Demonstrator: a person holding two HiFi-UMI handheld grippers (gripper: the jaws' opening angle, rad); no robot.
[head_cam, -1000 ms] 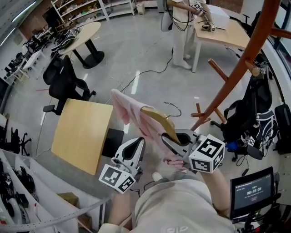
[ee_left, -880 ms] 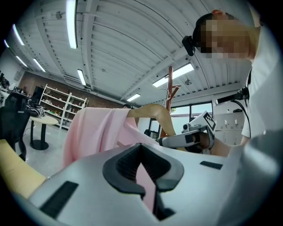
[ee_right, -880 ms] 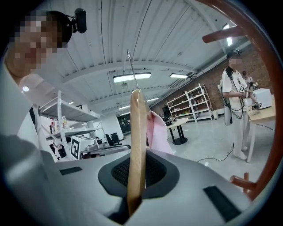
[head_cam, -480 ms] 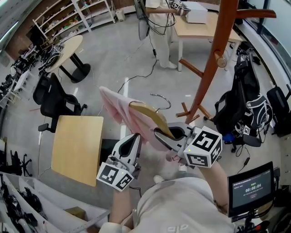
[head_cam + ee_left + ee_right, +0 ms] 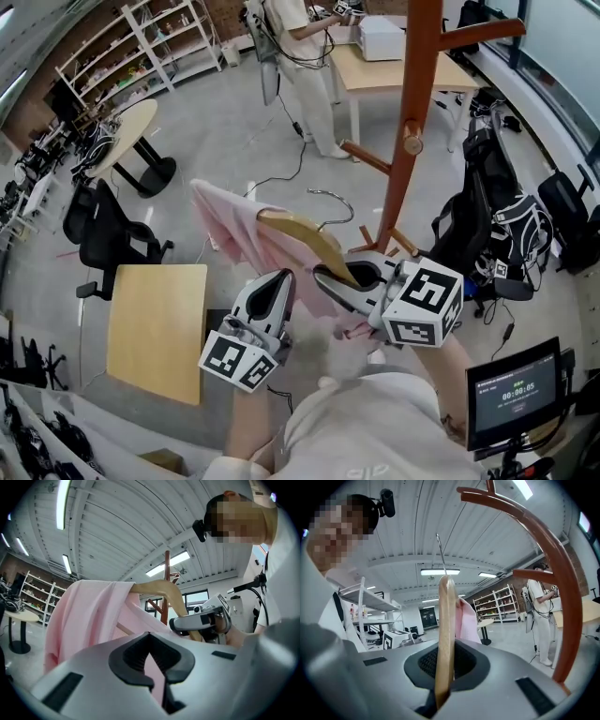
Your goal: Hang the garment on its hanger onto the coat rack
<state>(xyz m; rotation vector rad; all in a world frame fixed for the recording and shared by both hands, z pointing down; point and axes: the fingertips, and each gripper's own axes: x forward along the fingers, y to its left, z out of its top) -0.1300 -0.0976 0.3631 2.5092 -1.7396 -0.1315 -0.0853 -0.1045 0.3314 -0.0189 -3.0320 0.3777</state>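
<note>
A pink garment (image 5: 234,225) hangs on a wooden hanger (image 5: 305,239) with a metal hook (image 5: 333,200), held up in front of me. My right gripper (image 5: 339,279) is shut on the hanger's right arm; in the right gripper view the hanger (image 5: 446,634) stands on edge between its jaws, at my right gripper (image 5: 443,688). My left gripper (image 5: 274,298) is shut on a fold of the garment (image 5: 89,616) below the hanger, at my left gripper (image 5: 153,670). The red-brown coat rack (image 5: 412,122) stands just beyond the hook, and its curved arm (image 5: 543,564) arches above to the right.
A small wooden table (image 5: 155,328) and a black office chair (image 5: 108,234) stand at the left. Black backpacks (image 5: 492,234) lie right of the rack's foot. A person (image 5: 305,56) stands by a far desk (image 5: 394,66). A screen (image 5: 511,394) is at lower right.
The hanger and both grippers have come nearer to the coat rack, whose pole now stands upright just beyond the hook. Both grips are unchanged.
</note>
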